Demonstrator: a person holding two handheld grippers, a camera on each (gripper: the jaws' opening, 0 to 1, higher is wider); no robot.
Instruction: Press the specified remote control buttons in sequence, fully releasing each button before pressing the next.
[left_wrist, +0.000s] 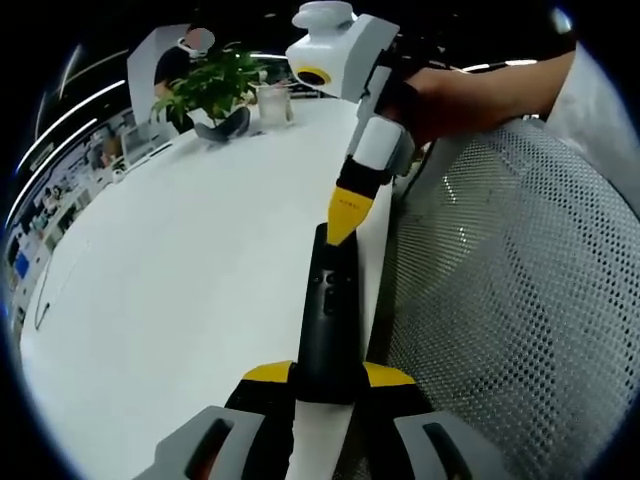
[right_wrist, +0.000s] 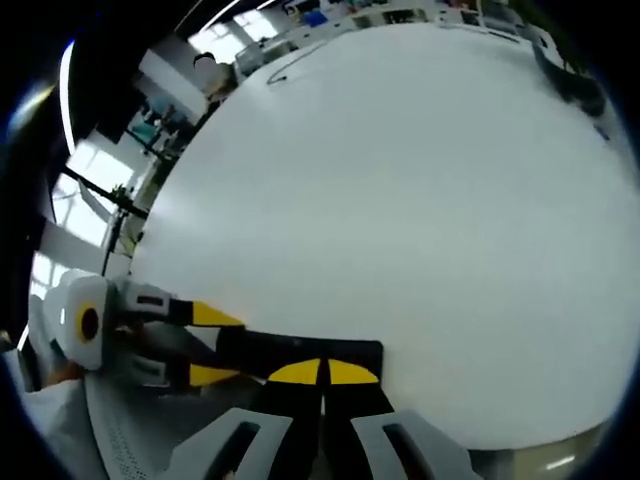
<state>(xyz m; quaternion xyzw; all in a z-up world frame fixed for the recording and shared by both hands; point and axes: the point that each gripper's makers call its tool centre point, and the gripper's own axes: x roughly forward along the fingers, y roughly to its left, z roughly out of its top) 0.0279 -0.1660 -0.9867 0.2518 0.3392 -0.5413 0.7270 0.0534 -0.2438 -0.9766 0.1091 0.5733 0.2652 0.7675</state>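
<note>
A long black remote control (left_wrist: 330, 310) lies lengthwise along the white table's (left_wrist: 200, 260) right edge. My left gripper (left_wrist: 329, 373) is shut on its near end, one yellow tip on each side. My right gripper (left_wrist: 347, 215) comes down from above, shut, its yellow tips together on the remote's far end. Which button lies beneath them is hidden. In the right gripper view, my right gripper (right_wrist: 324, 372) rests shut on the remote (right_wrist: 290, 352), which runs sideways. The left gripper (right_wrist: 213, 345) clasps its left end.
A grey mesh chair back (left_wrist: 520, 290) stands close against the table's right edge. A person's hand (left_wrist: 470, 95) holds the right gripper. A potted plant (left_wrist: 215, 85) and a clear cup (left_wrist: 273, 103) stand at the far end. A thin dark cable (left_wrist: 42, 300) lies at the left.
</note>
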